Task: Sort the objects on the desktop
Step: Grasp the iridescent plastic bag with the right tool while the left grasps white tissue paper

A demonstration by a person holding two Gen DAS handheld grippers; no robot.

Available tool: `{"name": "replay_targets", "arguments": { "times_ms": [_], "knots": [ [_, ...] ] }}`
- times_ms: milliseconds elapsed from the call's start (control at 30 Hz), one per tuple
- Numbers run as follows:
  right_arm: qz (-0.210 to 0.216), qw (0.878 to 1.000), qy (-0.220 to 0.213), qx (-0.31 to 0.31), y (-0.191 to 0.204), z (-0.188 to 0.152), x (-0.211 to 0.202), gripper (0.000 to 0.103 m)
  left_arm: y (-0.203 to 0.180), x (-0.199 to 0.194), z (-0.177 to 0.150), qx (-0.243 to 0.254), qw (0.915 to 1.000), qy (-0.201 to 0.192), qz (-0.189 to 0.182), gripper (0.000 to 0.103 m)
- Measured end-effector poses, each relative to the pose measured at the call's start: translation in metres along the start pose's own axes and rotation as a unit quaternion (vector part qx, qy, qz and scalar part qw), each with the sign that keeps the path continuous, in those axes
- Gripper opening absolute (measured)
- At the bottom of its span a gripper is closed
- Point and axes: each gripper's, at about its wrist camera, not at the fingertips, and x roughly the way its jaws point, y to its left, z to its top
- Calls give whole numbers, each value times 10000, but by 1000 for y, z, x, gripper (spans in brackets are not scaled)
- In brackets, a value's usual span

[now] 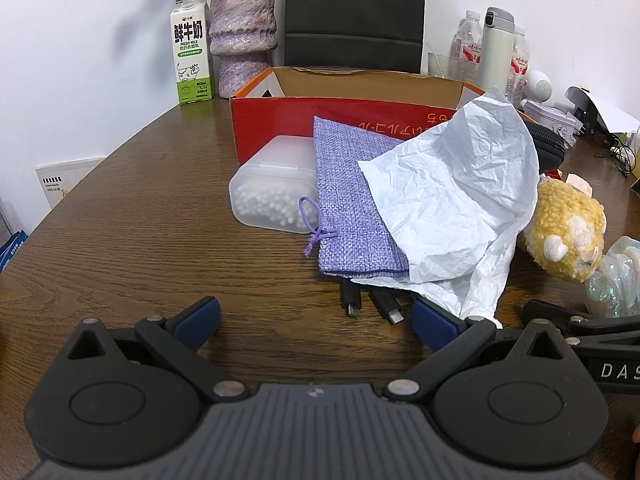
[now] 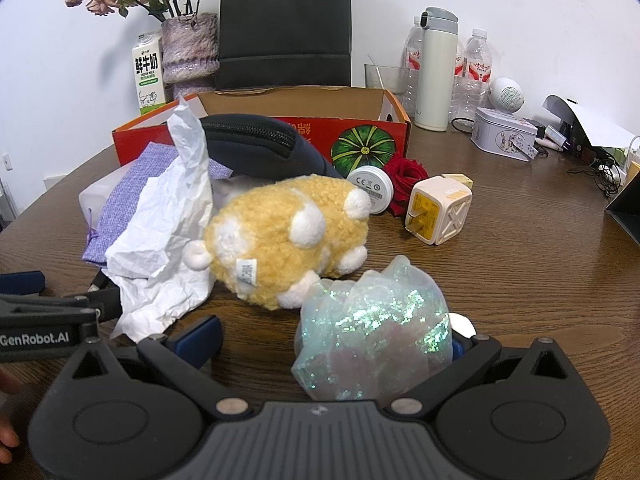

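Desktop clutter lies piled ahead of both my grippers, in front of the red cardboard box. My left gripper is spread wide, holding nothing, with bare wooden table to its left; two cable plugs lie just ahead. My right gripper is equally wide, an iridescent mesh pouch sitting loose between its fingers (untouched, as far as I see). Beyond: one yellow plush toy, crumpled white paper, one purple drawstring bag, one swab box. The milk carton reads "FRESH MILK".
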Motion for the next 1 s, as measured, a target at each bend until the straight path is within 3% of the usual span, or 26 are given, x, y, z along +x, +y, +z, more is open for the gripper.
{"name": "replay_targets", "arguments": {
  "times_ms": [867, 967, 1000],
  "knots": [
    [8, 10000, -9, -40, -1, -7, -3, 103, -1, -2, -1, 17, 10000, -9, -1, 103],
    [190, 9996, 149, -151, -1, -10, -13, 102, 2, -16, -9, -5, 9999, -97, 32, 103],
    [301, 9994, 80, -125, -3, -14, -21, 97, 6, -26, -14, -71, 9996, -251, -101, 103]
  ]
}}
